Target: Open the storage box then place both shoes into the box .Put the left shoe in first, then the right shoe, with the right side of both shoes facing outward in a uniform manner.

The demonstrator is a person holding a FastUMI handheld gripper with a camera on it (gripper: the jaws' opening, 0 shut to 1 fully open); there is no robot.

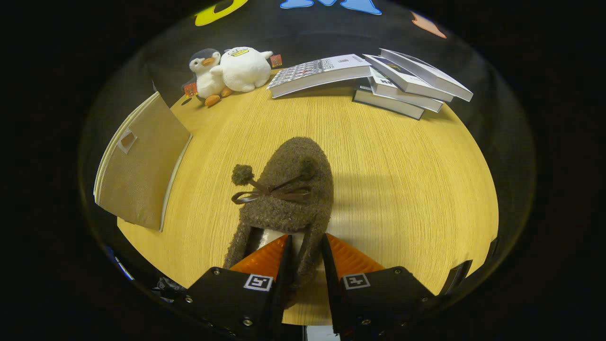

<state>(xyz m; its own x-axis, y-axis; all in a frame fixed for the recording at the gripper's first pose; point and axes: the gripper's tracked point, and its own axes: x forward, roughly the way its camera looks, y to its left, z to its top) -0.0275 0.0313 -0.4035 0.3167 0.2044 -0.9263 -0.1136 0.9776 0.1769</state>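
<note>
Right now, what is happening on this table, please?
A handheld gripper is shut on the side wall of a brown fuzzy shoe, near its heel, toe pointing away over the wooden table. The beige storage box stands beside the shoe. Beyond are two plush toys and books.

A round, light wood-grain surface (402, 189) lies ahead of me. On it, a fuzzy brown slipper (284, 189) with a ribbon bow and pompoms rests toe away from me, and my tongs (305, 248) pinch its heel wall between both fingers. Beside it sits a beige fabric storage box (139, 175). At the far rim sit two plush birds (229, 71) touching, and an untidy stack of books (374, 78).
</note>
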